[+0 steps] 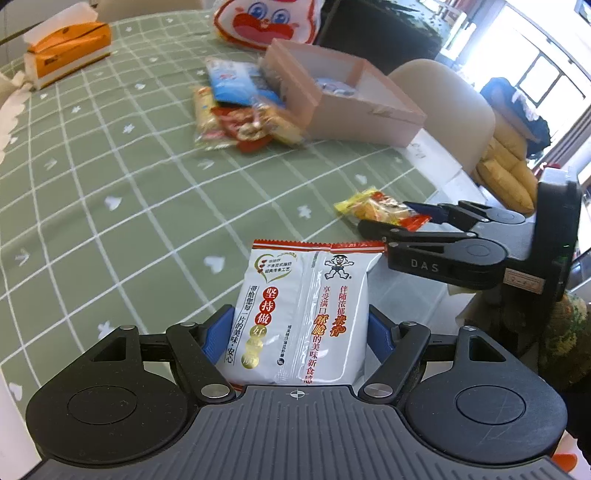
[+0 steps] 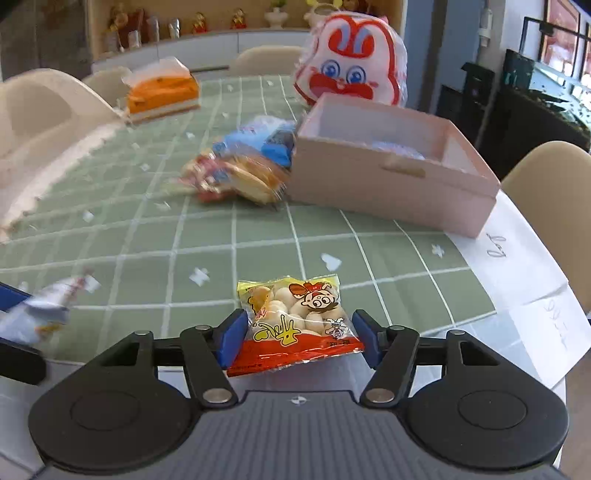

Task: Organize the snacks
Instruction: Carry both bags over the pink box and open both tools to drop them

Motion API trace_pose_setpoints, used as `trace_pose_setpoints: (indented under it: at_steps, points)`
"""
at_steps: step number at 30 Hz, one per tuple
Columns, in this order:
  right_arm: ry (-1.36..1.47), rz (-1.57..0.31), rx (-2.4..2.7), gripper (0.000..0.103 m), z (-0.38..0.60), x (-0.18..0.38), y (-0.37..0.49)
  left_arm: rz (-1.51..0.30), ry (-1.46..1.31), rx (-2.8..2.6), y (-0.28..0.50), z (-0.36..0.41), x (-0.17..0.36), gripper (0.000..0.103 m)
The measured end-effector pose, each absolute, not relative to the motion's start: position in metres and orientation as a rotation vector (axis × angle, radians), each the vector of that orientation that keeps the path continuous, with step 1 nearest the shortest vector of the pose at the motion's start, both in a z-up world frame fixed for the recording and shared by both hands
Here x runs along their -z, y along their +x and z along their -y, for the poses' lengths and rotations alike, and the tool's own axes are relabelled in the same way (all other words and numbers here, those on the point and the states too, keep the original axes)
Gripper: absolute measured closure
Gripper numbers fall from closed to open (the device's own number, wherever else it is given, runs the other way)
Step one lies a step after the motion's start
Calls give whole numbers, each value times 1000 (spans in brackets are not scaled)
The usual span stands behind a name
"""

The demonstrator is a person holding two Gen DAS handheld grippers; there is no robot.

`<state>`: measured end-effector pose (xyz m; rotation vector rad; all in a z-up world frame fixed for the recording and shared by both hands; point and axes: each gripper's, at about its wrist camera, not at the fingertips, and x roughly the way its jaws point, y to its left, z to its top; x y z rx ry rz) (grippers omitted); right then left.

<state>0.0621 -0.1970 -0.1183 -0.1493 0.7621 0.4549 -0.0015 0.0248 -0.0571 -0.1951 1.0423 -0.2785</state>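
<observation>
My left tool (image 1: 295, 332) is clamped on the white rice-cracker packet (image 1: 306, 314), long axis pointing away from me. My right tool (image 2: 295, 332) pinches the yellow biscuit packet (image 2: 299, 321), apparently lifted off the worktop (image 2: 147, 240). The pink box (image 2: 388, 184) lies ahead and to the right, nearer my right hand. The loose snack pile (image 2: 240, 173) crowds its left wall (I'd come over the near wall).

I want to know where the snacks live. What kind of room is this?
Probably a dining room at home: a table with a green checked cloth, padded chairs around it, and a shelf of little figurines behind. A tissue pack sits on the table too.
</observation>
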Motion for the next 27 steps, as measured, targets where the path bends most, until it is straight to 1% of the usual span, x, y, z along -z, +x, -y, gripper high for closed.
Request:
trace_pose_setpoints:
  at_steps: [2,3,4,5,6,7,10,13,15,16,17,18,19,23,27]
  points:
    - [-104,-741,-472,48,208,100,63,-1015,-188,291,4,-18,46,23]
    - [-90,-719,-472,49,215,89,64,-998,-183,302,8,-13,38,23]
    - [-81,-697,-470,53,220,79,66,-976,-175,311,14,-8,28,23]
    - [-73,-665,-469,61,228,64,70,-953,-164,320,21,-3,19,23]
    - [-65,-632,-471,73,236,49,75,-931,-150,327,29,4,9,23]
    - [-57,-610,-472,93,245,35,81,-907,-135,332,38,11,-2,23]
    - [-25,-554,-491,93,269,-4,106,-843,-95,362,67,34,-33,23]
    - [-49,-552,-499,91,283,-16,130,-820,-97,339,94,47,-48,23]
    - [-62,-608,-506,84,292,-8,147,-816,-116,318,104,49,-49,23]
    - [-56,-652,-507,69,295,0,152,-820,-127,315,107,49,-46,23]
    - [-37,-692,-503,48,298,10,156,-828,-137,305,110,50,-40,23]
    - [-7,-728,-501,40,302,22,155,-837,-150,287,112,48,-33,23]
    - [24,-762,-531,36,304,39,151,-849,-167,267,113,43,-23,23]
    - [34,-898,-689,36,280,89,134,-898,-203,122,112,25,23,23]
    - [86,-1020,-736,36,244,115,137,-939,-262,-18,110,13,58,23]
